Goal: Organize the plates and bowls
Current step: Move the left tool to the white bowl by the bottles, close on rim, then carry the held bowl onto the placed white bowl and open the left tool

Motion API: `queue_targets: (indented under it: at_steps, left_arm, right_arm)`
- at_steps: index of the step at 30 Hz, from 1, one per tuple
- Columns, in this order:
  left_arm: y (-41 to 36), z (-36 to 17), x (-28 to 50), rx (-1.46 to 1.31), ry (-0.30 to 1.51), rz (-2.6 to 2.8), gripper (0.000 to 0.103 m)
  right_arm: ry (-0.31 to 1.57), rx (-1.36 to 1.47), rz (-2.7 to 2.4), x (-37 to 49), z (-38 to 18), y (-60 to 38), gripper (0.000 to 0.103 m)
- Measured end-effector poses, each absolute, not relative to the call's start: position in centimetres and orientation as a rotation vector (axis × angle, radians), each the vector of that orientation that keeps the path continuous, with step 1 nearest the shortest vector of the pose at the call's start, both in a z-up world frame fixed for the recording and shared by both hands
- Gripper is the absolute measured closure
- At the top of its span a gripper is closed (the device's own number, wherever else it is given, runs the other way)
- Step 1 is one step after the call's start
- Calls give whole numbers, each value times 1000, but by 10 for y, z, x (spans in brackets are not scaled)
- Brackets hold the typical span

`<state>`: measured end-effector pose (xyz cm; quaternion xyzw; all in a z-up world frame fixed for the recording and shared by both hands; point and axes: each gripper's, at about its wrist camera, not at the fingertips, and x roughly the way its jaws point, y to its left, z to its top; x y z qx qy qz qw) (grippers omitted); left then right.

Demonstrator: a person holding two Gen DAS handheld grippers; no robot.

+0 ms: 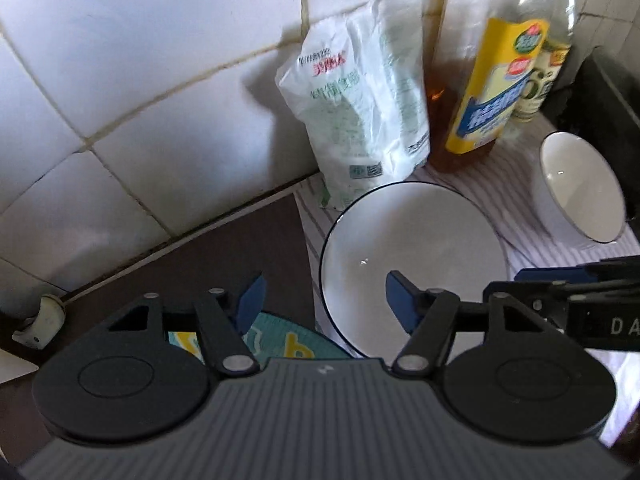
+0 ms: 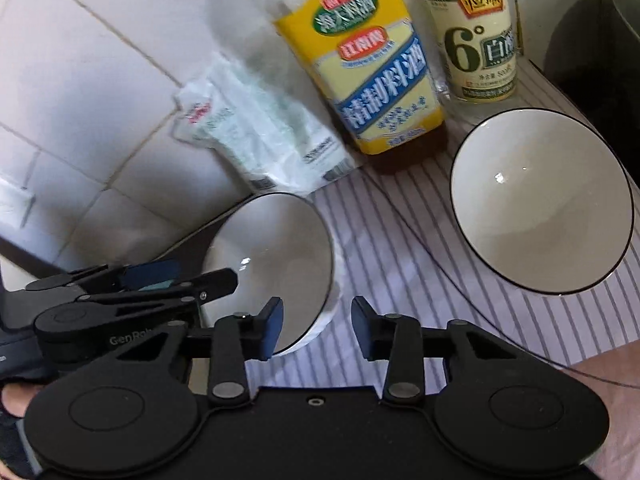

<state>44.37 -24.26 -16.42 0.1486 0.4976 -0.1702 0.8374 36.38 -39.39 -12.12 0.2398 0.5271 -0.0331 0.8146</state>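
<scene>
A white bowl with a dark rim (image 1: 408, 256) sits on a striped cloth (image 1: 520, 184); it also shows in the right wrist view (image 2: 276, 256). A second white bowl (image 1: 580, 188) stands further right, also in the right wrist view (image 2: 540, 204). My left gripper (image 1: 324, 300) is open and empty, its jaws spread over the first bowl's left rim. My right gripper (image 2: 318, 328) is open and empty, low over the cloth (image 2: 400, 240) beside the first bowl's right edge. The right gripper's side shows in the left view (image 1: 568, 284), and the left gripper in the right view (image 2: 132, 284).
A white plastic bag (image 1: 360, 120), a yellow-labelled bottle (image 1: 488, 88) and a vinegar bottle (image 2: 476, 36) stand against the tiled wall (image 1: 140, 80). A dark counter (image 1: 224, 252) lies left of the cloth. A teal mat (image 1: 280, 340) lies under the left gripper.
</scene>
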Motion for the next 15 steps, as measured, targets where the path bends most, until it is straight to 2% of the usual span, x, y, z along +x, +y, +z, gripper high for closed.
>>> queue_targets:
  at_steps: [1, 3, 5, 10, 15]
  left_arm:
    - [-245, -167, 444, 329, 1043, -359, 38]
    - [-251, -171, 443, 363, 1033, -359, 45]
    - [-253, -174, 442, 363, 1038, -363, 68]
    - [-249, -181, 444, 308, 1085, -351, 94]
    - [-240, -179, 445, 237, 1103, -352, 97]
  right_arm:
    - [1130, 508, -82, 366, -124, -394, 67]
    - [1134, 506, -86, 368, -129, -394, 82]
    - [1127, 512, -81, 368, -131, -395, 88]
    - [1124, 489, -80, 368, -129, -394, 88]
    - [1122, 469, -87, 369, -131, -394, 89]
